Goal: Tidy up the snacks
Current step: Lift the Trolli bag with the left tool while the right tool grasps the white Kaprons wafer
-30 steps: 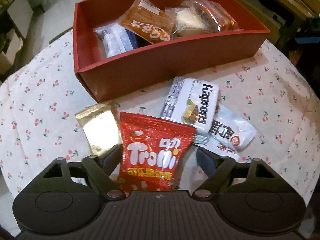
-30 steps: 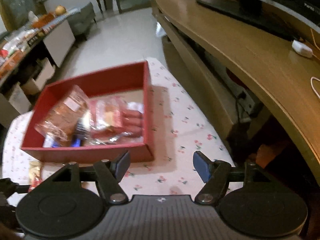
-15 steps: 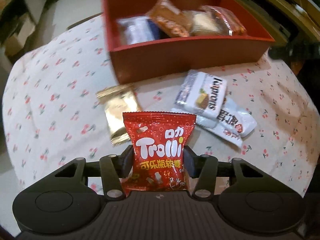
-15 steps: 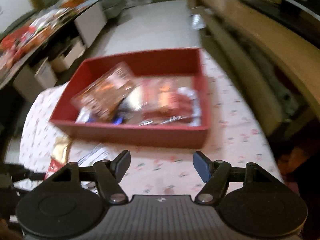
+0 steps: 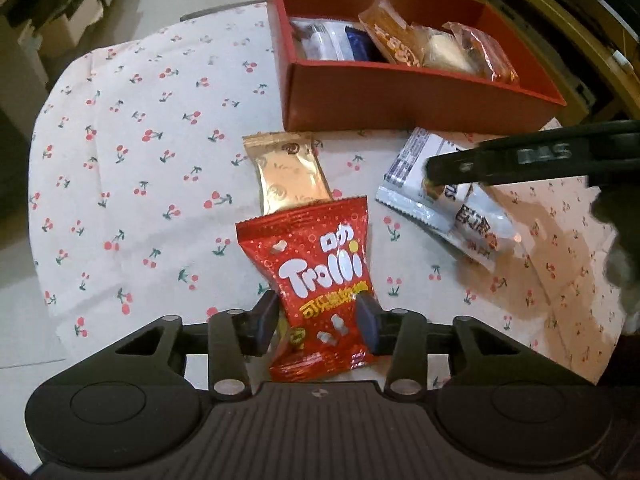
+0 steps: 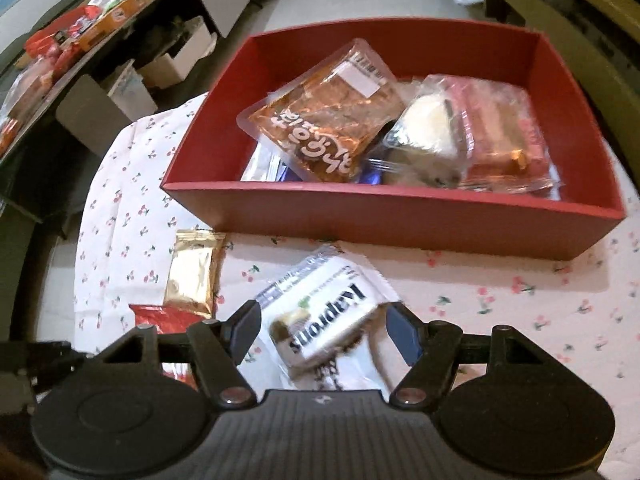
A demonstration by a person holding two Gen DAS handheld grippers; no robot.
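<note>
Snacks lie in two places: several already in the red box (image 6: 384,216), three loose on the cloth-covered bench (image 5: 132,168) in front of it — a gold packet (image 5: 290,172), a white wafer pack (image 6: 324,316) and a white pouch (image 5: 480,224) under it. A fourth, the red candy bag (image 5: 320,276), we hold in our left gripper (image 5: 316,316), the fingers (image 5: 266,320) pinching its lower half from both sides; its long axis runs away from us, its top tilted towards the box, which lies ahead and to the right.

Our right gripper (image 6: 324,330) hangs over the wafer pack with its fingers spread, the pack between them but not pressed. The pack lies askew, its long axis slanting across the gap, so we judge a slight wrist turn would help before closing. The box sits just beyond, its long wall facing us.
</note>
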